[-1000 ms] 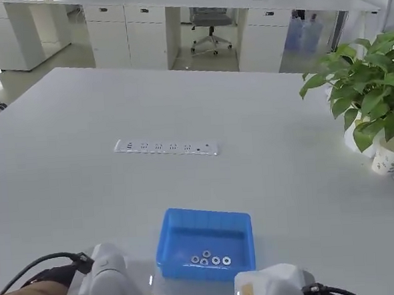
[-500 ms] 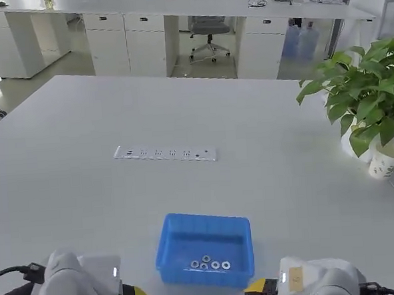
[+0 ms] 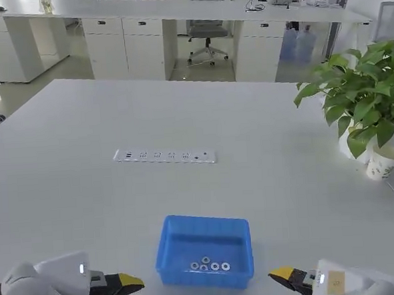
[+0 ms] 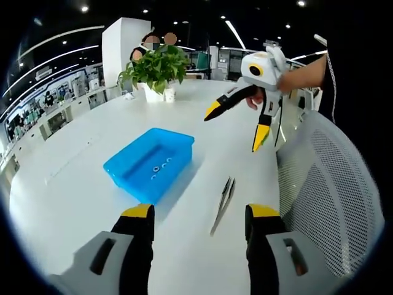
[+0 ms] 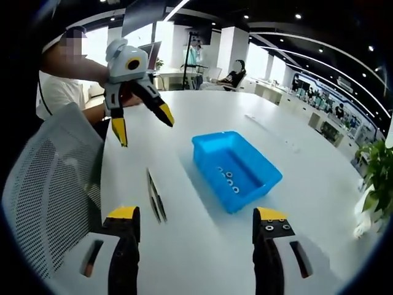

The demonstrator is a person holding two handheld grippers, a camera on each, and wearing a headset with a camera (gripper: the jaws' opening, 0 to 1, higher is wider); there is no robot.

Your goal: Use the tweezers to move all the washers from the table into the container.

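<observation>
blue plastic container sits on the white table toward its near edge, and a small cluster of washers lies on the container's floor close to the near wall. in the head view the left gripper pokes in from the near left and the right gripper from the near right, each showing a yellow tip, with the container between them and a little farther off.

the two gripper views face each other across the near edge of the table. in the left gripper view its own jaws are spread wide with nothing between them, and the right gripper is raised above the table beyond, jaws also parted and empty. the right gripper view shows the same thing mirrored: its own jaws gape apart, and the left gripper hangs splayed and empty above the table.

the metal tweezers lie flat on the table, untouched, between the two grippers and nearer the person than the container. in the right gripper view the tweezers lie just ahead of the jaws, apart from the container.

farther out a white power strip lies mid-table, and a green potted plant stands at the far right. a mesh chair back stands by the near edge.
</observation>
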